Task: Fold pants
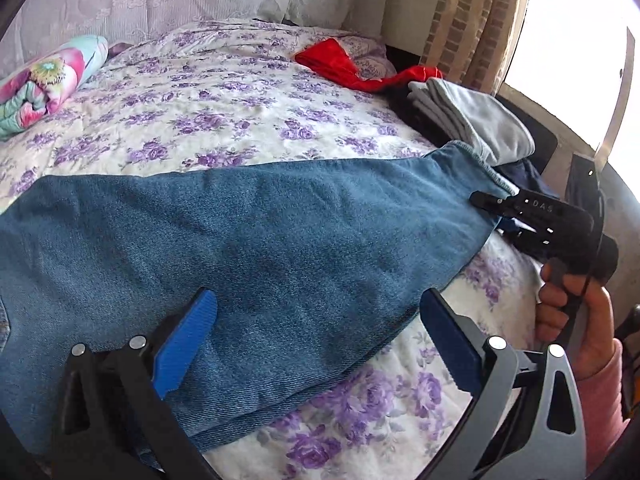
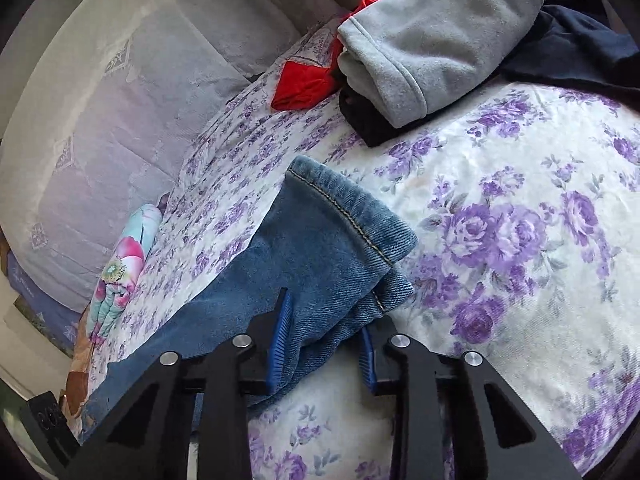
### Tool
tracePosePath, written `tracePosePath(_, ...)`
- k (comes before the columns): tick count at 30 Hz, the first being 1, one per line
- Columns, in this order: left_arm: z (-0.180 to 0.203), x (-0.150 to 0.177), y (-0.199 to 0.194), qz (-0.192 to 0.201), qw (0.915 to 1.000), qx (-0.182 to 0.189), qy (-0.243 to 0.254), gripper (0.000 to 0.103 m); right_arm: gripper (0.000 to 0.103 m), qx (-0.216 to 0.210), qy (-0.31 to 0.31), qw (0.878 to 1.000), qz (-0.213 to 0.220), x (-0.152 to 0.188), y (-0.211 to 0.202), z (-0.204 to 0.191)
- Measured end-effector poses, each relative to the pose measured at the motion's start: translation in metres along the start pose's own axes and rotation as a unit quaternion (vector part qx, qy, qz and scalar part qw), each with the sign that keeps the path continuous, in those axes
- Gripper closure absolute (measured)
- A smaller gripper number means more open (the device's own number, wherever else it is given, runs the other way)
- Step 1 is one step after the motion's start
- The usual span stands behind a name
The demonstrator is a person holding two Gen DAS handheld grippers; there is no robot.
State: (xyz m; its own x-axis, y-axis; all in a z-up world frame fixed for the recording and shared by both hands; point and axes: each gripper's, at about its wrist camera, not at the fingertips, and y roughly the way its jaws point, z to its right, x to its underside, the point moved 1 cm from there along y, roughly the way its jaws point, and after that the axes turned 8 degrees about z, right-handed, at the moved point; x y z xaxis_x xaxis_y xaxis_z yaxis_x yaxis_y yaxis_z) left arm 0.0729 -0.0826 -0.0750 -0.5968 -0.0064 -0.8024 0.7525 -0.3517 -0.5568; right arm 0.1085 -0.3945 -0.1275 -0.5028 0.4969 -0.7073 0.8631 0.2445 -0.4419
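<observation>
Floral bedspread [image 2: 500, 184]: jeans [image 1: 248, 232] hem pinched in right tongs [image 2: 324, 344]; left tongs [image 1: 316, 344] wide open above leg.

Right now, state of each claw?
Left claw: open, over the jeans, gripping nothing.
Right claw: closed on the jeans' hem end.

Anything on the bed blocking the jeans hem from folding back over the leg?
Nothing visible. The right claw grips the jeans at the hem, and the denim behind it lies bare. The folded grey garment and red cloth sit apart, further up the bed.
</observation>
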Motion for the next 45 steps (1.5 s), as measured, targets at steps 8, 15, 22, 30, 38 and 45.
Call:
tracePosePath(8, -0.043, -0.014, -0.037, 0.025, 0.996, 0.038, -0.077, 0.004, 0.086, 0.062, -0.205, 0.973, 0.079, -0.004, -0.022, -0.076)
tracePosePath(15, -0.127, -0.014, -0.1, 0.096, 0.9825, -0.029, -0.157, 0.004, 0.087, 0.039, -0.429, 0.89, 0.149, 0.032, -0.042, -0.18)
tracePosePath(22, -0.145, -0.002, -0.122, 0.124, 0.9804, -0.02, -0.152, 0.004, 0.087, -0.014, -0.613, 0.777, 0.144, 0.113, -0.048, -0.252)
tracePosePath(30, -0.138, 0.007, -0.122, 0.144, 0.9838, -0.024, -0.104, 0.005, 0.087, -0.054, -0.764, 0.641, 0.048, 0.208, -0.022, -0.259)
tracePosePath(38, -0.138, 0.008, -0.123, 0.147, 0.9837, -0.015, -0.102, 0.004, 0.051, -0.105, -0.746, 0.657, 0.018, 0.19, -0.043, -0.272)
tracePosePath(45, -0.123, -0.011, -0.127, 0.152, 0.9817, 0.039, -0.108, 0.005, 0.043, -0.217, -0.507, 0.834, -0.026, 0.069, -0.065, -0.254)
